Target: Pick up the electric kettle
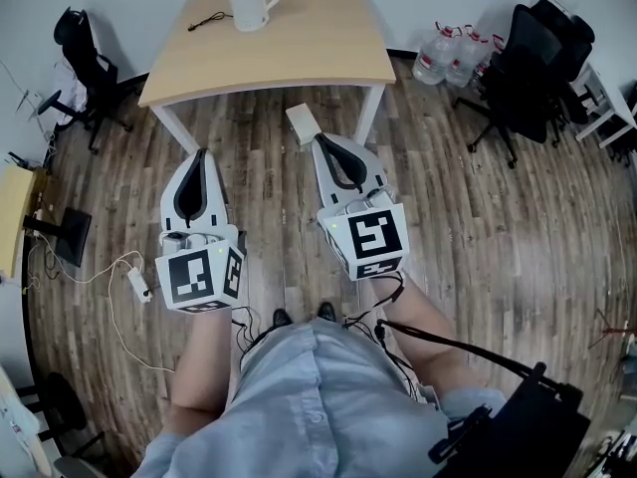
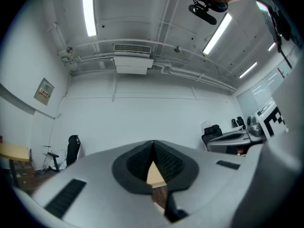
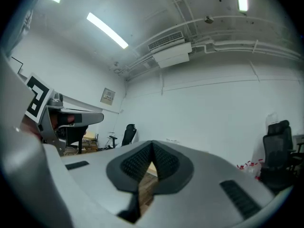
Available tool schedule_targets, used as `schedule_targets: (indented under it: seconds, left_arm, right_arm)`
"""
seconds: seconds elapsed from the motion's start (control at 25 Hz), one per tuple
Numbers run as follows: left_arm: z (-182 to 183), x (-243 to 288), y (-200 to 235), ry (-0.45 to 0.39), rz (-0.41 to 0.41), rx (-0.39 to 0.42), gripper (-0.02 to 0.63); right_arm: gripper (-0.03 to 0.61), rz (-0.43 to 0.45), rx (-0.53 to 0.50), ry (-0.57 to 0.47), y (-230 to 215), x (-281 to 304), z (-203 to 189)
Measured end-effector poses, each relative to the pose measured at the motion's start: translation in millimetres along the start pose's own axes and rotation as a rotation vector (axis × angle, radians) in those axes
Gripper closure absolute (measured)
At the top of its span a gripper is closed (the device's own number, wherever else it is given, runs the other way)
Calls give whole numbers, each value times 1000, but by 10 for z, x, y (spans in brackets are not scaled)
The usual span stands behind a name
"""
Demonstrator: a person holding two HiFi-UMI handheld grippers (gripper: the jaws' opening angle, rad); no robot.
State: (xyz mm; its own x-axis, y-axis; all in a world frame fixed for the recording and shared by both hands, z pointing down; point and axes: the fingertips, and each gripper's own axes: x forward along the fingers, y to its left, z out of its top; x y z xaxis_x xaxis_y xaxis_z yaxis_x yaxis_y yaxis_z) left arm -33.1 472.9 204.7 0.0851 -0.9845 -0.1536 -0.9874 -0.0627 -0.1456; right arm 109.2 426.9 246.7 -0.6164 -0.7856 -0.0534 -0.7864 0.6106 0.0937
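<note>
A white electric kettle (image 1: 250, 1) stands at the far edge of a light wooden table (image 1: 299, 48), its black cord (image 1: 207, 19) trailing left. Both grippers hang over the wood floor, well short of the table. My left gripper (image 1: 203, 152) is shut, tips together, nothing between them. My right gripper (image 1: 320, 139) is shut too and holds nothing. In the left gripper view the jaws (image 2: 153, 144) meet at the tips, with a sliver of table edge behind. The right gripper view shows its jaws (image 3: 152, 144) closed the same way. The kettle is hidden in both gripper views.
A small white box (image 1: 303, 123) lies on the floor near the table's front right leg. Black office chairs stand at the left (image 1: 82, 58) and right (image 1: 528, 63). Water bottles (image 1: 450, 53) sit by the far wall. A power strip (image 1: 138, 284) with cables lies left.
</note>
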Motion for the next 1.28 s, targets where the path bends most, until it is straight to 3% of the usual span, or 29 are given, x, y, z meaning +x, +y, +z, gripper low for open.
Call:
schedule_targets:
  seconds: [0.24,0.52,1.28]
  left_arm:
    - [-108,152,-120,20,19,3,615]
    - [-369,629,179,24,36,-16,615]
    - [-810,2951,1273,-14,-35,-28,616]
  right_arm:
    - [577,46,25,27,-177,111,-126]
    - [577,34,6,41,-282,671,-326]
    - [577,-21,-3,4,-973,3210,-301]
